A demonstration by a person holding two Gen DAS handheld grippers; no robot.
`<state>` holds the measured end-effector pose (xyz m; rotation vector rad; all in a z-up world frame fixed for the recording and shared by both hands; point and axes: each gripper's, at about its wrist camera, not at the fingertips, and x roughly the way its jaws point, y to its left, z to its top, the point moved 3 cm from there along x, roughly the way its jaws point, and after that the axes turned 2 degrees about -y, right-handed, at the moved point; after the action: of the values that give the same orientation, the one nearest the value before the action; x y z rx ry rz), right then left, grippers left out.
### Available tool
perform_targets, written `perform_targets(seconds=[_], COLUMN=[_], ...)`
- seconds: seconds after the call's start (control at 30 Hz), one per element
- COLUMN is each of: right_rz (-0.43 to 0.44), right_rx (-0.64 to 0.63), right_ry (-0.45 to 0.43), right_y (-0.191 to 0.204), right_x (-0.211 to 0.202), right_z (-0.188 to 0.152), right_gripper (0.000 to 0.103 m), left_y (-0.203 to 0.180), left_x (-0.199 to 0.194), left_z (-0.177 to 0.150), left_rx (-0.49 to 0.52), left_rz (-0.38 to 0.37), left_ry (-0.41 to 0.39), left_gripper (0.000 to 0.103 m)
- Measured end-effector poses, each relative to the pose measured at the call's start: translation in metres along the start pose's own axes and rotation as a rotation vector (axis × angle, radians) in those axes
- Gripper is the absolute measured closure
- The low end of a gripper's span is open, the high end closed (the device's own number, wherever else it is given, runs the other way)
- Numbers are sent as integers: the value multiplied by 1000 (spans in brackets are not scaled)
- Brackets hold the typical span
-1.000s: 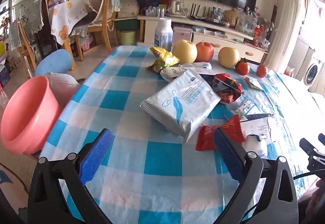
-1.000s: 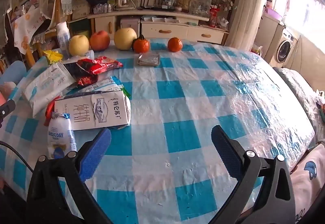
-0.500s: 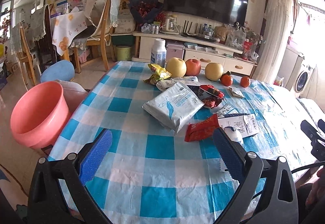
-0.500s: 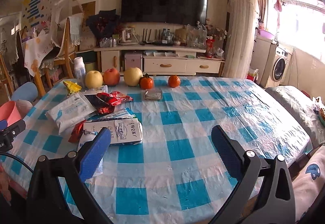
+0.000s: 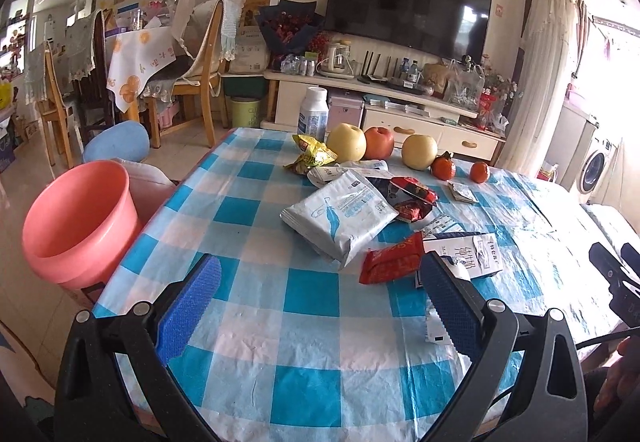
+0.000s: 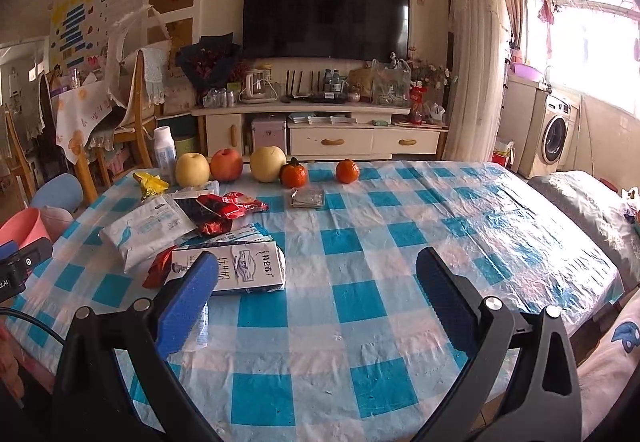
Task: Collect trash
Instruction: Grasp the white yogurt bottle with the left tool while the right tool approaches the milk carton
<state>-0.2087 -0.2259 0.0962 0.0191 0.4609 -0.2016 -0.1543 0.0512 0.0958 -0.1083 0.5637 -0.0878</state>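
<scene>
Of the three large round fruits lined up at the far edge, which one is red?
The middle one, the red apple, flanked by a pale yellow fruit and another.

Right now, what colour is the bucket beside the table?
Pink, or salmon: the bucket shows best in the left wrist view.

Daylight floods in from the window (image 6: 596, 25) on the right, blown out white there. Plastic tablecloth (image 6: 500, 209) shows glare on that side. Left of the room dimmer. Strong fisheye bending, dark corners, focus mostly sharp
</scene>
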Motion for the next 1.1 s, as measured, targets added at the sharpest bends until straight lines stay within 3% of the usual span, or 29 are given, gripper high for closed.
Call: perform_targets(seconds=[0.47, 0.7, 1.1], right_rz=[-5, 13, 310], right_rx=[-35, -15, 120], right_ry=[6, 22, 96], right_y=[-1, -5, -8], right_x=[19, 29, 51], right_z=[-9, -12, -4], right_gripper=[3, 3, 3], left_y=[-9, -31, -76], left_x=[20, 28, 60], left_z=[-12, -20, -35], left_rx=[10, 54, 129], left_rz=[7, -50, -159], left_ry=[52, 71, 156], left_gripper=[4, 5, 9])
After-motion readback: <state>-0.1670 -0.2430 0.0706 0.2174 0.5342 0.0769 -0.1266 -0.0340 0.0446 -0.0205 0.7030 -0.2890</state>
